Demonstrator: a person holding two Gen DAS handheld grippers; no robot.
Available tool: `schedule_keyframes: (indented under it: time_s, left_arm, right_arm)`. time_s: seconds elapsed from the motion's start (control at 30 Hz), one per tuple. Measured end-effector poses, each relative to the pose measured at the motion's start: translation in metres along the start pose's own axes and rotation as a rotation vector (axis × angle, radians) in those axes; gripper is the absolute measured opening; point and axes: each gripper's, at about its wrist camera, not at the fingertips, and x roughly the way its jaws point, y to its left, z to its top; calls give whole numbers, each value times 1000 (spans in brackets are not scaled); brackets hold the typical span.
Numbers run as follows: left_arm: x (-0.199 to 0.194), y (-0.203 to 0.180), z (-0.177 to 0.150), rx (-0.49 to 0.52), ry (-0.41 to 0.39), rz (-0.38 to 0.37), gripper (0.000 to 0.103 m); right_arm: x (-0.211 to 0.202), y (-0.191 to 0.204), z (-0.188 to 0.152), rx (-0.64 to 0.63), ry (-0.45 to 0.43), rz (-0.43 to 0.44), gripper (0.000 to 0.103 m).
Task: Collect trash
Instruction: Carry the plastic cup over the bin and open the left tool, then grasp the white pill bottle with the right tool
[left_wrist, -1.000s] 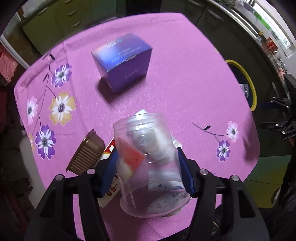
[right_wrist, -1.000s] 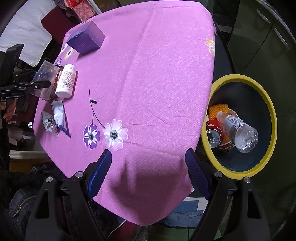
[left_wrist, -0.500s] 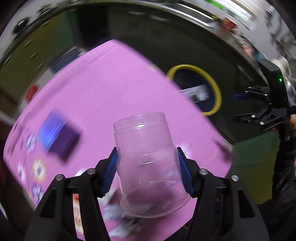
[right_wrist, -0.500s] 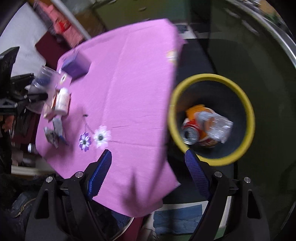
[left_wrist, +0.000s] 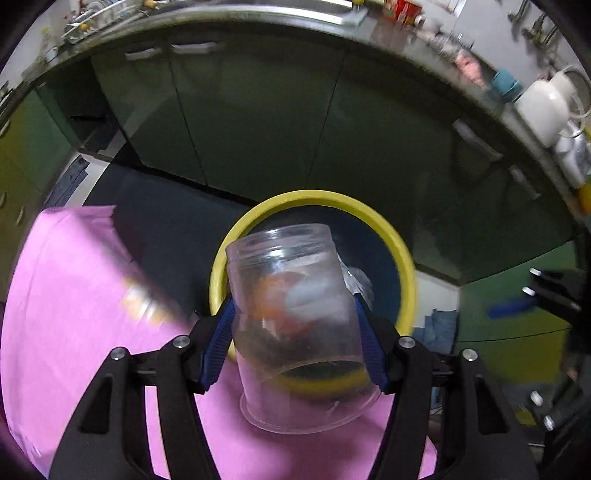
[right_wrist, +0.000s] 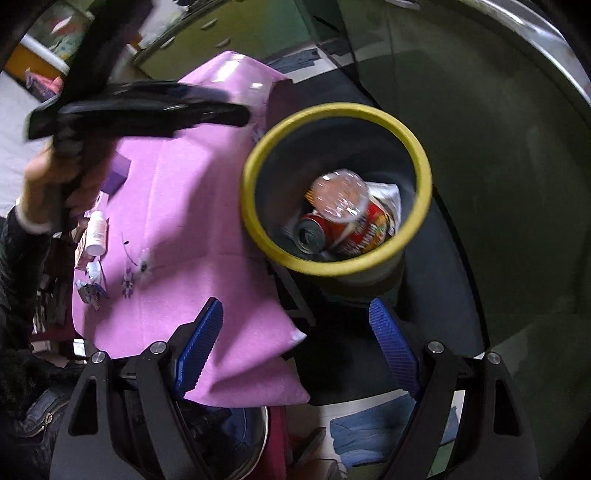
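My left gripper (left_wrist: 295, 328) is shut on a clear plastic jar (left_wrist: 295, 317) and holds it in the air, its mouth towards the yellow-rimmed trash bin (left_wrist: 404, 266) beside the pink table (left_wrist: 74, 332). My right gripper (right_wrist: 295, 343) is open and empty above the table's corner, near the bin (right_wrist: 332, 266). The bin holds a red can (right_wrist: 354, 229), a clear plastic bottle (right_wrist: 340, 195) and a wrapper. On the table's far end lie a white pill bottle (right_wrist: 96, 232), a purple box (right_wrist: 117, 173) and small wrappers (right_wrist: 88, 288). The left gripper's body shows blurred in the right wrist view (right_wrist: 136, 110).
Dark green cabinets (left_wrist: 295, 110) stand behind the bin. A counter with a white kettle (left_wrist: 543, 107) runs above them. Blue cloth (right_wrist: 369, 432) lies on the floor below the table's corner.
My left gripper has lifted the jar off the table and swung it over towards the bin. My right gripper has moved closer to the bin, still open.
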Motion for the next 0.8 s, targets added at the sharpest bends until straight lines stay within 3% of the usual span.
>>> schedule_keyframes:
  time_s: [0.2,0.4,0.67,0.8]
  left_arm:
    - [42,-2,25,38,37,86,69]
    - [-3,-4,12,56,-26,63,76]
    - [-120,17,-75,-34,-155,-1,83]
    - [-176,39,-144,-120,-230,50,84]
  right_arm:
    - [4,-15,-9,28,0,13,81]
    - [3,-7,-10,20,-12,18,81]
    - [-1,35,-9,-61,-29,33,81]
    - [-3,80,-6,-151,-54,53,81]
